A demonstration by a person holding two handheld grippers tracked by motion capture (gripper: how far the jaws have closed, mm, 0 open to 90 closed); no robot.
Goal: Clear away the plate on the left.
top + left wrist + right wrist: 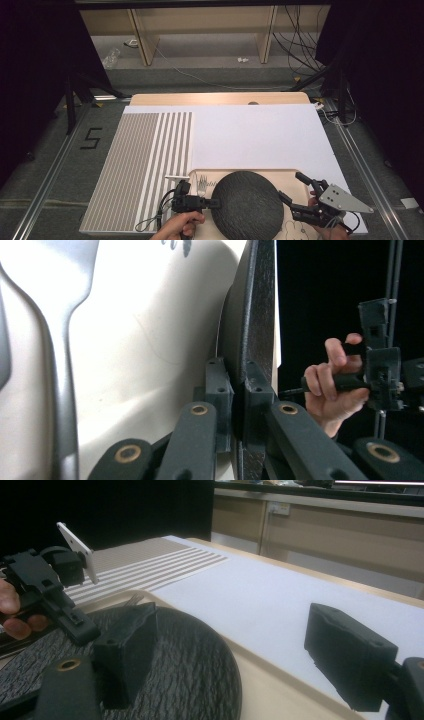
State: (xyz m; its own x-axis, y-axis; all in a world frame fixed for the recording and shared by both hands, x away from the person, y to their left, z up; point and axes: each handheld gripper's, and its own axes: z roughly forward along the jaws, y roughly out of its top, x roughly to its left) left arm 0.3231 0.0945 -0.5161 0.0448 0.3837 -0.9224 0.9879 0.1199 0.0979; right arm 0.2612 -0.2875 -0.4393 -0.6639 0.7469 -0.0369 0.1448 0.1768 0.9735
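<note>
A dark round textured plate (245, 205) lies on a beige tray (287, 175) at the table's front edge. My left gripper (215, 203) is shut on the plate's left rim. In the left gripper view the jaws (234, 385) pinch the thin dark rim (255, 315) edge-on above the tray (150, 330). My right gripper (290, 185) stands open at the plate's right edge. In the right gripper view its jaws (230, 630) are wide apart, one over the plate (190, 665) and one beyond the tray's rim (280, 680), not touching either. A silver fork (201, 184) lies on the tray left of the plate.
A white mat (250, 135) covers the table's middle and right. A striped mat (145, 155) lies on the left. The fork's handle (65, 340) lies close beside my left gripper. Past the table's far edge are floor, cables and wooden shelving.
</note>
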